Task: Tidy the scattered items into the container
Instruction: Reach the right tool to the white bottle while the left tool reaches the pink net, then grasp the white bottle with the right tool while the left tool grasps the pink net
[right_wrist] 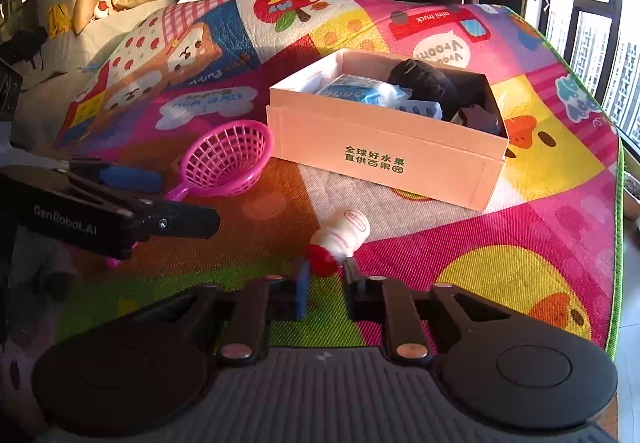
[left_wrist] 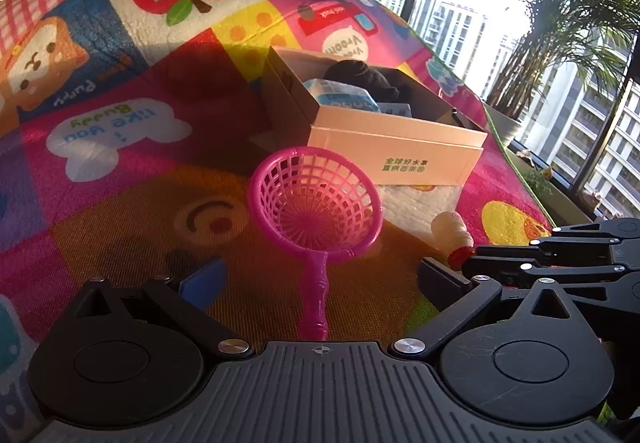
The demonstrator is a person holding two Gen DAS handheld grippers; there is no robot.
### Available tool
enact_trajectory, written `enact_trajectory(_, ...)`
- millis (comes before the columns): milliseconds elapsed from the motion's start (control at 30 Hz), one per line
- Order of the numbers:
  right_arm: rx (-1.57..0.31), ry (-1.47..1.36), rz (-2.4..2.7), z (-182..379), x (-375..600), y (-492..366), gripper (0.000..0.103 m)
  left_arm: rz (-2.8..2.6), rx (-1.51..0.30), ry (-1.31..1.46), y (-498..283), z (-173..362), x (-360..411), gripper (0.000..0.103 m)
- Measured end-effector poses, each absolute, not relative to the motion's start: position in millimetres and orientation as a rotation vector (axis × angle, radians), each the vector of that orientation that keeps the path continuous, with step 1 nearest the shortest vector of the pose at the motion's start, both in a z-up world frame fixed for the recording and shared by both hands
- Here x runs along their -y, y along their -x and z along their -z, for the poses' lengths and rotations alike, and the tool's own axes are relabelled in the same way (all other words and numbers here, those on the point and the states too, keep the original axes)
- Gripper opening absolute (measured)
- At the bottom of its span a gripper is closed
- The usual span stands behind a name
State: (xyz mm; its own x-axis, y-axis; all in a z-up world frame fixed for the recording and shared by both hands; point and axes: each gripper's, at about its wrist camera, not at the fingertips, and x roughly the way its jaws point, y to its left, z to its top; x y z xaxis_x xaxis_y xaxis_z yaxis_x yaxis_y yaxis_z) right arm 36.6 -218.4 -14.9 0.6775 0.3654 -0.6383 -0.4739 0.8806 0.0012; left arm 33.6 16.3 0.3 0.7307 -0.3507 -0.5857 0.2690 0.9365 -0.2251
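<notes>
A cartoon play mat (right_wrist: 540,179) by sunlit windows carries a cardboard box (right_wrist: 384,159) of packets mid-mat; right gripper (right_wrist: 325,275) is clamped on a small bottle's red cap (right_wrist: 322,261), left gripper (left_wrist: 320,279) spread wide around the pink strainer (left_wrist: 316,203) handle.

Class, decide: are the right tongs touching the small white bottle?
Touching. The right wrist view shows the right tongs closed on the small white bottle's red cap.

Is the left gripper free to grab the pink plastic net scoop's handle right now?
Probably yes. The left gripper is open with the pink plastic net scoop handle lying between its fingers, nothing covering it. The right gripper is busy beside it, shut on the small white bottle.
</notes>
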Motion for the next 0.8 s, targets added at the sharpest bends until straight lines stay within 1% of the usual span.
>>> enact_trajectory(200, -0.642, 0.148, -0.461, 1.4, 227.1, -33.8, 0.011, 0.342, -0.670, 0.127, -33.8, -0.3, -16.3, 0.103)
enact_trajectory(333, -0.639, 0.178, -0.468, 3.1, 223.4, -32.1, 0.012, 0.343, -0.670, 0.130, -33.4, -0.2, -16.6, 0.103)
enact_trajectory(433, -0.658, 0.179, -0.474, 10.2, 218.1, -32.6, 0.021, 0.343, -0.670, 0.130, -33.4, -0.2, -16.8, 0.103)
enact_trajectory(500, -0.665, 0.164, -0.464, 15.2, 215.9, -34.8, 0.037, 0.343, -0.670, 0.130, -33.4, -0.3, -16.8, 0.103)
enact_trajectory(567, -0.662, 0.151, -0.447, 18.5, 214.6, -37.5, 0.042, 0.343, -0.670, 0.131, -33.3, -0.4, -16.8, 0.103)
enact_trajectory(633, -0.667, 0.147, -0.444, 20.2, 213.8, -40.6, 0.041, 0.343, -0.670, 0.131, -33.3, -0.4, -16.8, 0.103)
enact_trajectory(667, -0.671, 0.149, -0.444, 20.5, 213.4, -41.4, 0.036, 0.343, -0.670, 0.131, -33.3, -0.4, -16.9, 0.103)
enact_trajectory(700, -0.675, 0.153, -0.447, 20.6, 213.3, -41.5, 0.025, 0.343, -0.670, 0.131, -33.4, -0.4, -16.9, 0.103)
enact_trajectory(800, -0.682, 0.147, -0.457, 18.0, 217.7, -38.9, 0.025, 0.343, -0.669, 0.133, -33.4, -0.4, -16.9, 0.103)
